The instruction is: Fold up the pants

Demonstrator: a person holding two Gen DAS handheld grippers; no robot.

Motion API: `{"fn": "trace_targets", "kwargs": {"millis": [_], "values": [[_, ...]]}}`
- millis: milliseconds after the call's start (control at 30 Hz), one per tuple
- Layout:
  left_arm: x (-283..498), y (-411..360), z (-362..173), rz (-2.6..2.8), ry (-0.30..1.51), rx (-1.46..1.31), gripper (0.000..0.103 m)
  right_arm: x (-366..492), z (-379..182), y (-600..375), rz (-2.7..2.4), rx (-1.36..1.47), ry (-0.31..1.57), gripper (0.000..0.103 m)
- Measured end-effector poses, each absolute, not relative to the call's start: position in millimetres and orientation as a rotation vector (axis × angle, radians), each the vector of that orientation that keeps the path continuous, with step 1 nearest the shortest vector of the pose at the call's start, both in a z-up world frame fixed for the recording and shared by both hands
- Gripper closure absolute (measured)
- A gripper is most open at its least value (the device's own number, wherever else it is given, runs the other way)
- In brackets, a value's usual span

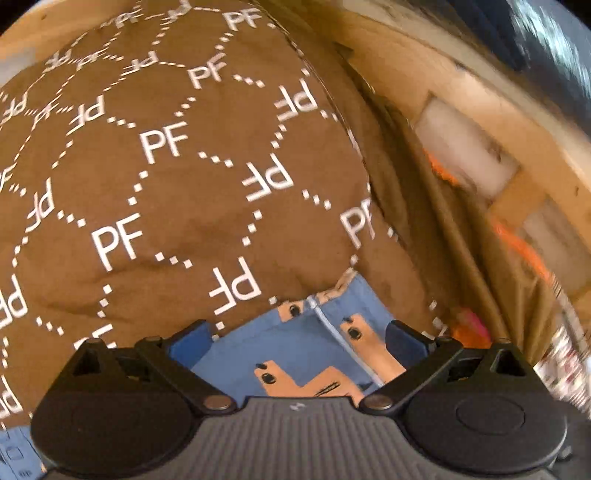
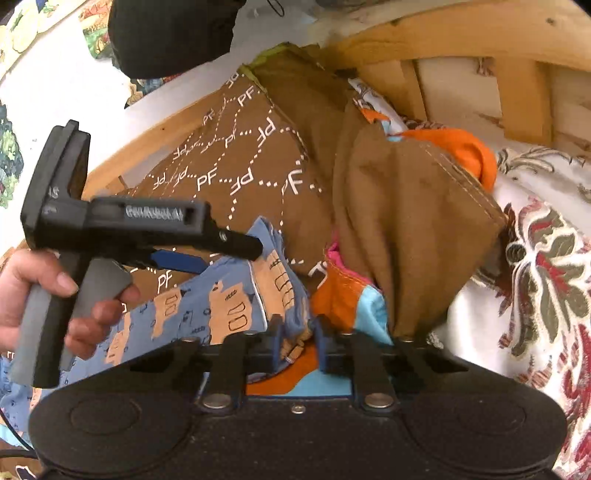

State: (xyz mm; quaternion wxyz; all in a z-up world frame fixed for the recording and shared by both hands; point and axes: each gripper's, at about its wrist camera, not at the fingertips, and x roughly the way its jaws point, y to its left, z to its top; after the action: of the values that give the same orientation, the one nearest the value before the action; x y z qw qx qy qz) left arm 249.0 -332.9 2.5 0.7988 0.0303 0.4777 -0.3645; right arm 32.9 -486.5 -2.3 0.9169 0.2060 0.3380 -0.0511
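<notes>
The pants are light blue with tan printed shapes. They lie bunched on a brown cloth printed with white "PF" letters. In the left wrist view the pants fill the gap between the blue fingers, which stand wide apart. My left gripper is open over them. In the right wrist view my left gripper shows from the side, held by a hand, its tip at the pants. My right gripper has its fingers close together, pinching a fold of the blue pants.
A plain brown cloth hangs in folds at the right. Orange, pink and turquoise fabric lies under it. A wooden slatted frame stands behind. A white floral sheet lies at the right. A black object is at top left.
</notes>
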Motion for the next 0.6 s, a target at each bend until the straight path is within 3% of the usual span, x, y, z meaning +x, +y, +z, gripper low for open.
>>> {"fn": "trace_targets", "kwargs": {"millis": [200, 300, 600], "values": [[249, -331, 22, -0.809, 1.114, -0.121, 0.0, 29, 12, -436, -0.042, 0.062, 0.625, 0.088], [253, -342, 24, -0.781, 1.16, -0.089, 0.001, 26, 10, -409, -0.009, -0.094, 0.609, 0.087], [262, -369, 5, -0.675, 1.263, -0.007, 0.028, 26, 4, -392, 0.029, -0.207, 0.63, 0.087]]}}
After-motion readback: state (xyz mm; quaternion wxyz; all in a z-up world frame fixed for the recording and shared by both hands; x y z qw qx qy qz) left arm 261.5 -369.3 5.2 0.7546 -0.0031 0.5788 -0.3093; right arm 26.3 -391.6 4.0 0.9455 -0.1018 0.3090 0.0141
